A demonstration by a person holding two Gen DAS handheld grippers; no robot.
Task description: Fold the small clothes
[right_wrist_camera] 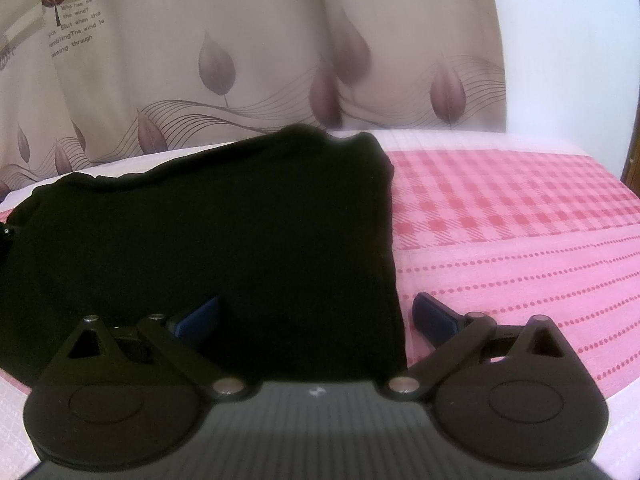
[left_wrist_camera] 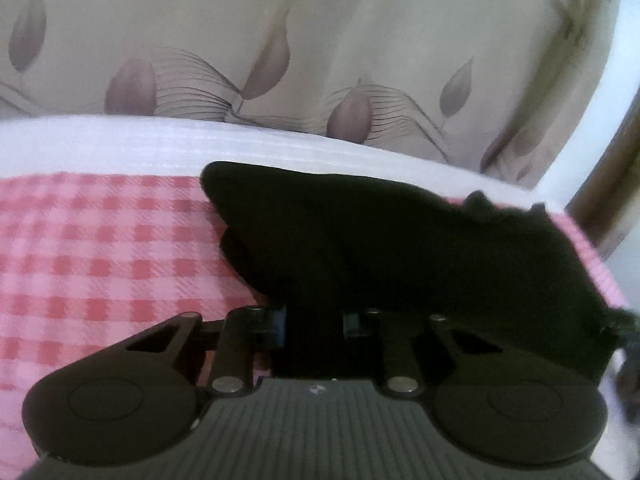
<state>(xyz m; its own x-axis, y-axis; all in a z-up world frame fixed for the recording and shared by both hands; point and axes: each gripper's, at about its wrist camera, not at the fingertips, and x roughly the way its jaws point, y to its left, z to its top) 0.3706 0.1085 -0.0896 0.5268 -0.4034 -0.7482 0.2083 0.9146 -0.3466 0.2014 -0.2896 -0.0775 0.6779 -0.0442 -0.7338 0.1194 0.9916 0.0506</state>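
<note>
A black garment lies on a pink checked cloth. In the right wrist view my right gripper is open, its blue fingers spread wide across the garment's near right edge. In the left wrist view my left gripper has its jaws drawn close on a lifted fold of the black garment, which hides the fingertips.
The pink checked cloth covers a white-edged surface. A beige curtain with leaf print hangs right behind the far edge. A brown wooden frame stands at the right.
</note>
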